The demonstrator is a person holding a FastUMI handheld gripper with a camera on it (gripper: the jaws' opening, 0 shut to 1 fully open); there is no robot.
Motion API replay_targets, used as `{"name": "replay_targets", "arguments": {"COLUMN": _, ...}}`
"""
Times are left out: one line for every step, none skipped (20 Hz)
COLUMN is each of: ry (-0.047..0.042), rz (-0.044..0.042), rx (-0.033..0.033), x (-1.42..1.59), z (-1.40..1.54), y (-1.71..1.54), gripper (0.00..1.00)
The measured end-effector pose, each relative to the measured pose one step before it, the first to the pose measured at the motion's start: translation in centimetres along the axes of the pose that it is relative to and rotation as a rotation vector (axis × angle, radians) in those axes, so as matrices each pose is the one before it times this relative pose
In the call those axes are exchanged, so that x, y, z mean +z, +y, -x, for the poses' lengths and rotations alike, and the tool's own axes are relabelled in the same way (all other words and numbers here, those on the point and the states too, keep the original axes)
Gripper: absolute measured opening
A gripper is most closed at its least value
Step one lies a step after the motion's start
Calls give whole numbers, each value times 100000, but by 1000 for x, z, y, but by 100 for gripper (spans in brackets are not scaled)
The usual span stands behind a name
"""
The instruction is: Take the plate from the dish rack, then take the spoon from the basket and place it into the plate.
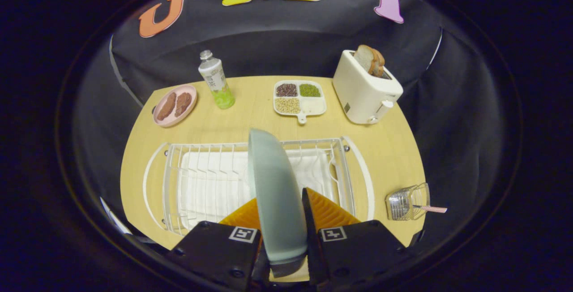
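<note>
A pale blue-grey plate point(275, 193) stands on edge between my fingers, its rim rising up over the white wire dish rack point(179, 180). My gripper point(282, 213) is shut on the plate, one finger pressing each face. The plate appears lifted above the rack's white drip tray. To the right of the rack, a small clear wire basket point(406, 202) lies on the table with a spoon's pink-patterned handle point(432, 209) sticking out of it toward the right.
Beyond the rack on the wooden table point(250, 117) are a pink plate with brown food point(174, 105), a green-bottomed bottle point(217, 80), a white divided tray of beans point(299, 98) and a white toaster holding bread point(365, 87).
</note>
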State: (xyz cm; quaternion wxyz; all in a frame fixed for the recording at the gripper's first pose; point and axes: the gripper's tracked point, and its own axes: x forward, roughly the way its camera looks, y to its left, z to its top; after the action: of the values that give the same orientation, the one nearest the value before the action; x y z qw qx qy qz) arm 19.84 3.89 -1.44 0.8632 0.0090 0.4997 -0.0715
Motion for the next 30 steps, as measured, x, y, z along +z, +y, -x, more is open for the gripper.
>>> {"name": "replay_targets", "arguments": {"ry": -807, "rz": -149, "rx": 1720, "x": -164, "z": 728, "y": -156, "gripper": 37}}
{"name": "replay_targets", "arguments": {"ry": -1237, "rz": 149, "rx": 652, "x": -219, "z": 630, "y": -345, "gripper": 36}}
{"name": "replay_targets", "arguments": {"ry": -1874, "rz": -88, "rx": 1355, "x": -232, "z": 772, "y": -278, "gripper": 36}}
{"name": "replay_targets", "arguments": {"ry": -2110, "rz": -262, "rx": 2598, "x": -427, "z": 830, "y": -105, "gripper": 36}}
{"name": "replay_targets", "arguments": {"ry": -1653, "rz": 259, "rx": 2931, "x": -712, "z": 903, "y": -120, "gripper": 35}}
{"name": "replay_targets", "arguments": {"ry": -1035, "rz": 218, "rx": 2946, "x": -1008, "z": 783, "y": -322, "gripper": 36}}
{"name": "replay_targets", "arguments": {"ry": -769, "rz": -866, "rx": 3175, "x": -1001, "z": 875, "y": -256, "gripper": 35}}
{"name": "replay_targets", "arguments": {"ry": -504, "rz": -1498, "rx": 2759, "x": -973, "z": 849, "y": -393, "gripper": 36}}
{"name": "replay_targets", "arguments": {"ry": -982, "rz": -1823, "rx": 2351, "x": -927, "z": 789, "y": -426, "gripper": 35}}
{"name": "replay_targets", "arguments": {"ry": -1396, "rz": -1065, "rx": 1678, "x": -885, "z": 654, "y": -563, "gripper": 35}}
{"name": "replay_targets", "arguments": {"ry": -1537, "rz": -437, "rx": 932, "x": -944, "z": 515, "y": -573, "gripper": 35}}
{"name": "replay_targets", "arguments": {"ry": -1736, "rz": 236, "rx": 1087, "x": -1194, "z": 419, "y": -528, "gripper": 35}}
{"name": "replay_targets", "arguments": {"ry": -1341, "rz": 439, "rx": 1810, "x": -1207, "z": 338, "y": -436, "gripper": 35}}
{"name": "replay_targets", "arguments": {"ry": -1599, "rz": -262, "rx": 1867, "x": -1385, "z": 154, "y": -461, "gripper": 35}}
{"name": "replay_targets", "arguments": {"ry": -1360, "rz": -871, "rx": 1334, "x": -1236, "z": -55, "y": -639, "gripper": 35}}
{"name": "replay_targets", "arguments": {"ry": -912, "rz": -1498, "rx": 655, "x": -1399, "z": -339, "y": -898, "gripper": 35}}
{"name": "replay_targets", "arguments": {"ry": -113, "rz": -1864, "rx": 484, "x": -1424, "z": -463, "y": -870, "gripper": 35}}
{"name": "replay_targets", "arguments": {"ry": 913, "rz": -2308, "rx": 794, "x": -1545, "z": -551, "y": -817, "gripper": 35}}
{"name": "replay_targets", "arguments": {"ry": 1864, "rz": -3636, "rx": 1481, "x": -1447, "z": -607, "y": -717, "gripper": 35}}
{"name": "replay_targets", "arguments": {"ry": 2074, "rz": -3823, "rx": 2124, "x": -1263, "z": -578, "y": -522, "gripper": 35}}
{"name": "replay_targets", "arguments": {"ry": 1124, "rz": -3831, "rx": 1811, "x": -831, "z": -505, "y": -474, "gripper": 35}}
{"name": "replay_targets", "arguments": {"ry": 248, "rz": -2631, "rx": 787, "x": -423, "z": -515, "y": -651, "gripper": 35}}
{"name": "replay_targets", "arguments": {"ry": -792, "rz": -1663, "rx": 568, "x": -337, "z": -412, "y": -560, "gripper": 35}}
{"name": "replay_targets", "arguments": {"ry": -647, "rz": -1982, "rx": 931, "x": -374, "z": -432, "y": -386, "gripper": 35}}
{"name": "replay_targets", "arguments": {"ry": -670, "rz": -2830, "rx": 1902, "x": -361, "z": -332, "y": -191, "gripper": 35}}
{"name": "replay_targets", "arguments": {"ry": -300, "rz": -2818, "rx": 1549, "x": -445, "z": -293, "y": -199, "gripper": 35}}
{"name": "replay_targets", "arguments": {"ry": -64, "rz": -2421, "rx": 824, "x": -310, "z": -354, "y": -417, "gripper": 35}}
{"name": "replay_targets", "arguments": {"ry": -227, "rz": -1886, "rx": 317, "x": -391, "z": -298, "y": -376, "gripper": 35}}
{"name": "replay_targets", "arguments": {"ry": -309, "rz": -997, "rx": -207, "x": -91, "z": -452, "y": -330, "gripper": 35}}
{"name": "replay_targets", "arguments": {"ry": 178, "rz": -754, "rx": 265, "x": -95, "z": -454, "y": -298, "gripper": 35}}
